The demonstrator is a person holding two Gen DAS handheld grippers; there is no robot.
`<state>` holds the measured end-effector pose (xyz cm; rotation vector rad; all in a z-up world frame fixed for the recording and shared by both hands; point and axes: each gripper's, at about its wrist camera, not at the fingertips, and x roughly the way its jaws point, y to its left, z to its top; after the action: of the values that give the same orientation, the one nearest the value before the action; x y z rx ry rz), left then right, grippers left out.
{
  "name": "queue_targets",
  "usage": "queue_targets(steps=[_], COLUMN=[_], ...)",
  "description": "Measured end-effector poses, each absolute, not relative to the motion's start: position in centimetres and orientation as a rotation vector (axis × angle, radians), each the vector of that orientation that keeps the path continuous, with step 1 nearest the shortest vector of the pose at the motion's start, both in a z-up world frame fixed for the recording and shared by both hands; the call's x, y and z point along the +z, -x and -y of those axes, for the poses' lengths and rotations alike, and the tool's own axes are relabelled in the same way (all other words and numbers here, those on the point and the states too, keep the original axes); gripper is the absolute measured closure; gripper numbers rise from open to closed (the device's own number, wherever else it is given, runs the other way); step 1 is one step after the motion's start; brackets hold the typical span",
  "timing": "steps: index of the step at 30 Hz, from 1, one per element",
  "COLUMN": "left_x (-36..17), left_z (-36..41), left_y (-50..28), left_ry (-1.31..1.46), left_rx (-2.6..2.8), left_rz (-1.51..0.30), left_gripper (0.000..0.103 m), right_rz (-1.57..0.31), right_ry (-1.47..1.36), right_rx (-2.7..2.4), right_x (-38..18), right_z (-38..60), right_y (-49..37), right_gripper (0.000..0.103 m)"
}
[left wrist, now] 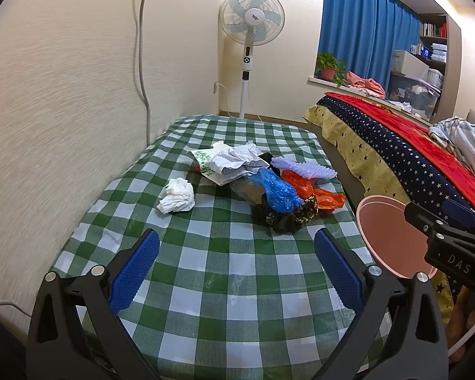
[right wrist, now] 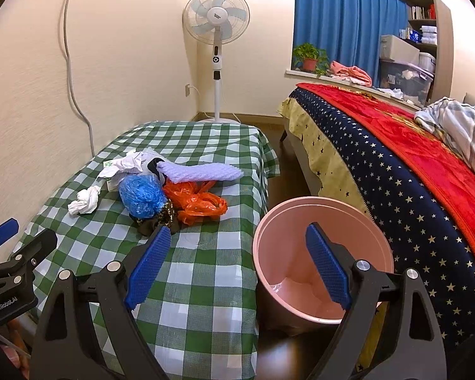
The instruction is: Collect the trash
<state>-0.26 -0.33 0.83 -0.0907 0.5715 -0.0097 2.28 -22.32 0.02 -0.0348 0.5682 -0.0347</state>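
A heap of trash lies mid-table on the green checked cloth [left wrist: 224,272]: a crumpled white tissue [left wrist: 176,195], white paper [left wrist: 234,158], a blue plastic bag [left wrist: 277,191], an orange plastic bag [left wrist: 324,198], lilac bubble wrap [left wrist: 304,168] and a dark patterned scrunchie [left wrist: 285,217]. My left gripper [left wrist: 236,240] hangs open over the near part of the table, short of the heap, holding nothing. My right gripper [right wrist: 237,236] is open and empty at the table's right edge. Its right finger is over the pink bin [right wrist: 323,209], which stands on the floor. The same heap shows as blue bag [right wrist: 142,194] and orange bag [right wrist: 199,204].
A bed with a starred navy cover and red blanket [right wrist: 411,158] runs along the right, close beside the bin. A white pedestal fan [right wrist: 217,25] stands beyond the table's far end. The wall [left wrist: 63,101] borders the table's left side. Dark floor lies between table and bed.
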Motion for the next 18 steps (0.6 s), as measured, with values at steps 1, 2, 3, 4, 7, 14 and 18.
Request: queue_targets(steps=[1, 2, 3, 4, 7, 14, 18], left_x=[0.84, 0.84, 0.85, 0.85, 0.83, 0.82, 0.85], left_z=[0.31, 0.31, 0.31, 0.31, 0.37, 0.35, 0.34], left_y=[0.26, 0.26, 0.23, 0.26, 0.31, 0.31, 0.32], left_ry=[0.091, 0.092, 0.092, 0.093, 0.091, 0.092, 0.091], left_rx=[-0.010, -0.009, -0.009, -0.010, -0.010, -0.009, -0.010], left_rz=[-0.571, -0.571, -0.573, -0.573, -0.572, -0.571, -0.571], left_gripper=[0.008, 0.008, 0.008, 0.008, 0.008, 0.008, 0.008], right_rz=[-0.568, -0.568, -0.568, -0.568, -0.568, -0.569, -0.568], right_ry=[0.035, 0.035, 0.035, 0.035, 0.037, 0.037, 0.038], right_rx=[-0.034, -0.034, -0.033, -0.034, -0.033, -0.034, -0.033], right_x=[0.05, 0.03, 0.03, 0.05, 0.09, 0.07, 0.11], right_z=[22.27, 22.25, 22.25, 22.27, 22.24, 22.22, 22.12], right_y=[-2.29, -2.30, -2.30, -2.30, -2.28, -2.30, -2.25], right_gripper=[0.017, 0.017, 0.017, 0.017, 0.017, 0.017, 0.017])
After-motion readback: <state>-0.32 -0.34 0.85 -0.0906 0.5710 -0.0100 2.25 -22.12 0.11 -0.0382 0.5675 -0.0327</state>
